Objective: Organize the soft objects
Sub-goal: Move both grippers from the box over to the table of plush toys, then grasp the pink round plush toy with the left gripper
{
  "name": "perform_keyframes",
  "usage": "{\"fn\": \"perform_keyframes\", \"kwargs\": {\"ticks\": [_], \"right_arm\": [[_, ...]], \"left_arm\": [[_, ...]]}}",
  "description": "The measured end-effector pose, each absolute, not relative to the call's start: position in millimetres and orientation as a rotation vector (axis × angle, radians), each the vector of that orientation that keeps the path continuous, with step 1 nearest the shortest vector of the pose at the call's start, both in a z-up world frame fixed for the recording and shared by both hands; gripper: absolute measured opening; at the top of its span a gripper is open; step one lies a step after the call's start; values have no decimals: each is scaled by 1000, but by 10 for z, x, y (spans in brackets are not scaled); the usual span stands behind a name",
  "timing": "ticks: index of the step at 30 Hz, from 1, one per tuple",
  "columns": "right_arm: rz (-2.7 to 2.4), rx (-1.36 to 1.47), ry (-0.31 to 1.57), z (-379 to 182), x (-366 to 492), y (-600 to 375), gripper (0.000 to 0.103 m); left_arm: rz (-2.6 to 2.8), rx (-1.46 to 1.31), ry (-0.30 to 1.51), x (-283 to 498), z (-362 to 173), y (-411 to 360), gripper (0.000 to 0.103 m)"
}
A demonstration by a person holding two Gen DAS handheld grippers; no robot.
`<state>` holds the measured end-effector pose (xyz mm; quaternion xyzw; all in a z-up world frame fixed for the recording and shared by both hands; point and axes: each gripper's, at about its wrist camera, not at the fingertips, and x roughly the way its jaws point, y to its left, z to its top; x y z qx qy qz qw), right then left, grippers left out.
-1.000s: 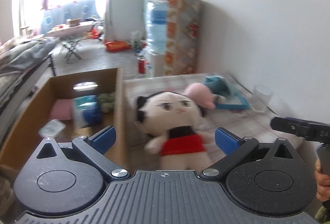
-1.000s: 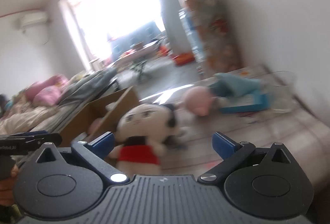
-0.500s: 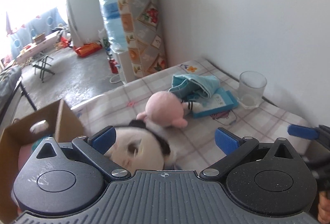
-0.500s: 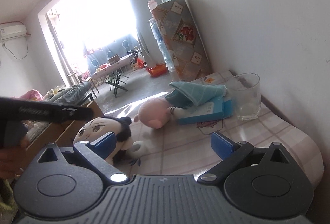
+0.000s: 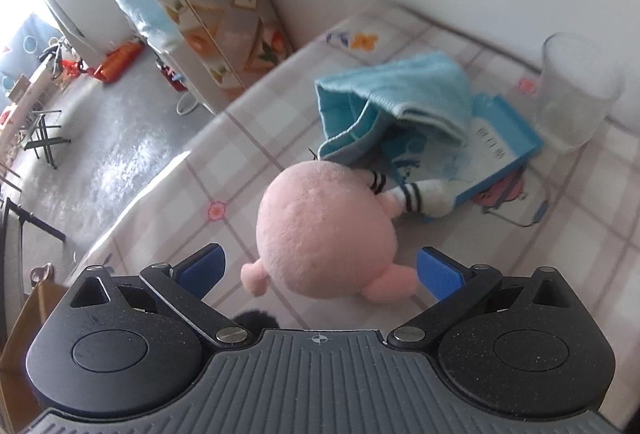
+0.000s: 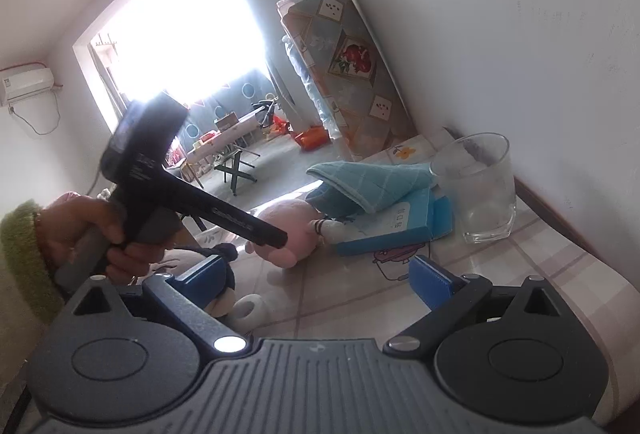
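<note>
Checked tabletop (image 5: 248, 138) against white wall. My left gripper (image 5: 320, 270) spread wide, pink plush (image 5: 326, 222) lying between fingers, untouched. Right gripper (image 6: 316, 276) spread too, empty. Blue towel (image 5: 400, 98) draped over blue box (image 5: 504, 154), glass (image 5: 576, 90) beside.

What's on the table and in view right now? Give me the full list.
pink plush: 1, pink, between the left claw's open fingers
doll: 1, dark hair, pale face, mostly hidden behind the right claw
towel: 1, teal, draped over the box
box: 1, blue, beside the glass
glass: 1, clear, near the wall
table: 1, checked cloth
left claw: 1, open
right claw: 1, open
</note>
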<state>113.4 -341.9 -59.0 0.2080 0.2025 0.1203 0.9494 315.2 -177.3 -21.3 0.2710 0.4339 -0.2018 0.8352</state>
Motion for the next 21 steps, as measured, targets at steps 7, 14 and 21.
{"fn": "perform_keyframes", "kwargs": {"ticks": [7, 14, 21], "right_arm": [[240, 449, 426, -679, 1273, -3487, 100], [243, 445, 434, -702, 1315, -3489, 100], [239, 450, 446, -727, 1325, -3489, 100]], "left_arm": [[-444, 609, 938, 3316, -445, -1854, 103], [-446, 634, 936, 3381, -543, -1931, 100], [-386, 667, 922, 3416, -588, -1982, 85]]}}
